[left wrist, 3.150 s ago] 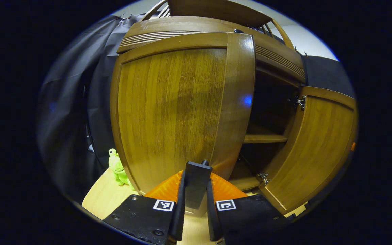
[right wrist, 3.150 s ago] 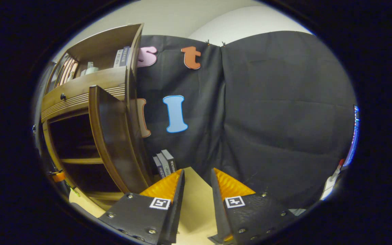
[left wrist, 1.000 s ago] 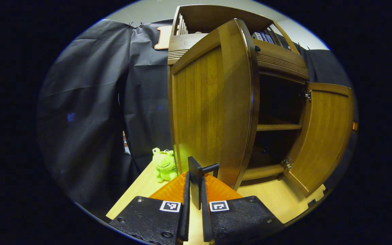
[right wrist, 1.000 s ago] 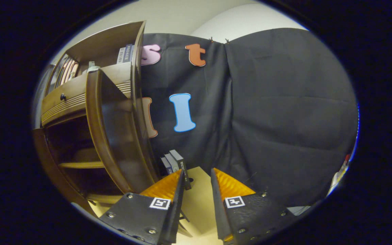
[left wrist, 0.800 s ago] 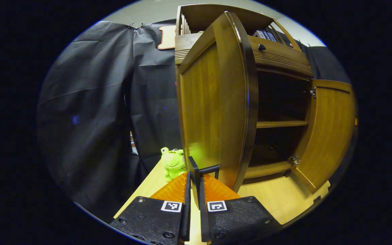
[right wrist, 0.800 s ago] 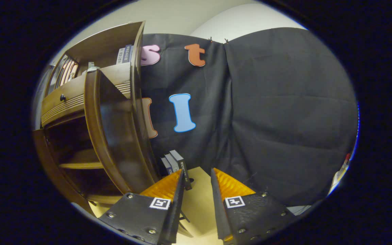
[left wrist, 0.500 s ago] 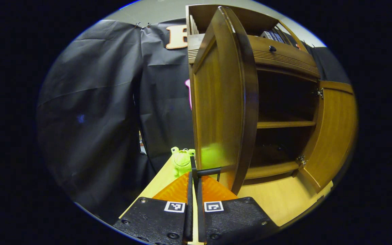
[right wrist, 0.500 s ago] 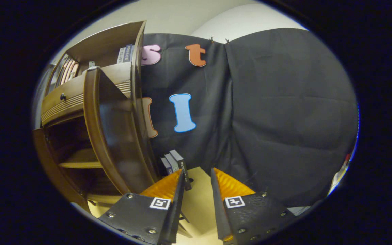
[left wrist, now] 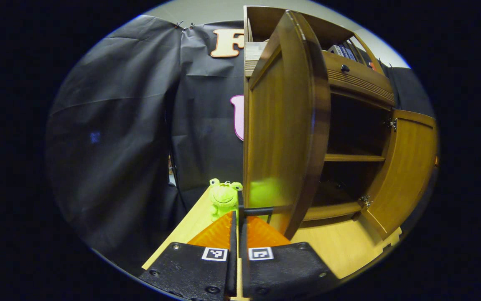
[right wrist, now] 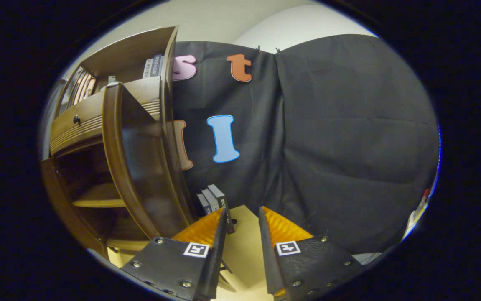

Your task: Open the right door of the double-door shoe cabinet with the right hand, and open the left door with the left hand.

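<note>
2 doors (left wrist: pixel 284 125), 1 frog toy (left wrist: pixel 223 197), 3 books (right wrist: pixel 213 200).

Your left door (left wrist: pixel 284 125) stands edge-on, with a frog (left wrist: pixel 222 197) just beside it; the cabinet mouth (left wrist: pixel 349 167) between both doors lies open, one shelf (left wrist: pixel 353 157) crossing it.

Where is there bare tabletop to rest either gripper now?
Bare tabletop lies before the cabinet, between the left door and right door. Another patch sits beyond the right gripper, beside the books. It is tighter by the frog toy and door handle.
</note>
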